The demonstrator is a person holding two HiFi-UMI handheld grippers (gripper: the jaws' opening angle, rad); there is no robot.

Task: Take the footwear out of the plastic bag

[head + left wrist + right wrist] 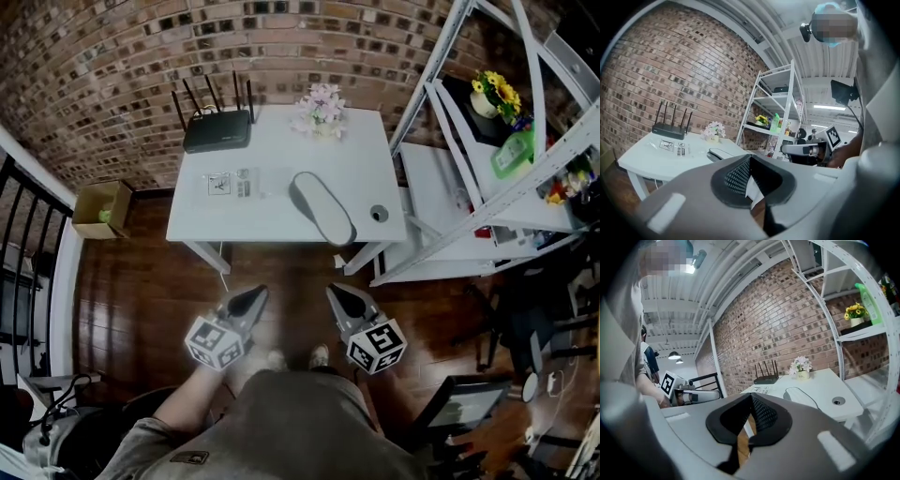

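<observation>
A grey slipper [322, 208] lies sole-up on the white table [375, 159], right of centre. Left of it lies a flat clear plastic bag [246, 182] with printed labels. It is apart from the slipper. Both grippers hang over the wooden floor in front of the table, well short of it. My left gripper [255, 295] and my right gripper [335, 292] are both shut with nothing between the jaws. The left gripper view shows its shut gripper [749, 159], the slipper [721, 153] and the bag [675, 146]. The right gripper view shows its shut gripper [751, 399] and the slipper [800, 396].
A black router [217, 129] and a small pot of flowers [321, 111] stand at the table's back edge, against the brick wall. A white shelf rack [497, 141] stands to the right. A cardboard box [101, 208] and a black railing [23, 244] are to the left.
</observation>
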